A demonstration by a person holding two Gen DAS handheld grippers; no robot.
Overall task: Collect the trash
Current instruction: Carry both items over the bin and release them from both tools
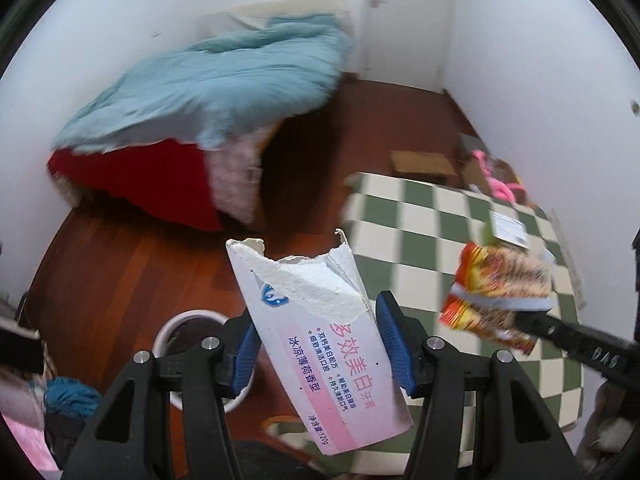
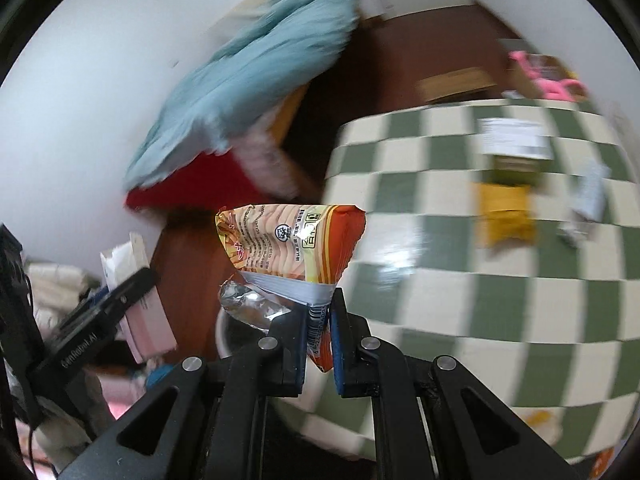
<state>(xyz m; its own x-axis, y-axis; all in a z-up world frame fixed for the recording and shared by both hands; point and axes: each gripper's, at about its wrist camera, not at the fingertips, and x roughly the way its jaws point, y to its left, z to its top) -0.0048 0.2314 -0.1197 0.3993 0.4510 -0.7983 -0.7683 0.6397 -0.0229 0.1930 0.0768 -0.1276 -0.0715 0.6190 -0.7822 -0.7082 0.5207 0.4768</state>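
Your left gripper (image 1: 316, 344) grips a torn white and pink cardboard toothpaste box (image 1: 320, 340) at the lower centre of the left wrist view, its blue pads (image 1: 394, 344) pressed against both sides and its ripped end pointing up. Below it at lower left sits a round white bin (image 1: 176, 328) on the reddish wooden floor (image 1: 120, 264). Your right gripper (image 2: 318, 336) pinches an orange and yellow crinkled snack wrapper (image 2: 292, 240) at the centre of the right wrist view, jaws nearly together on its lower edge. Behind, filling the right side, lies a green and cream checkered tabletop (image 2: 440, 288) with a blurred yellow packet (image 2: 506, 212) and a white-labelled item (image 2: 514, 138) on it. At upper left, a light blue quilt (image 1: 208, 92) covers a bed with a red side (image 1: 152, 184).
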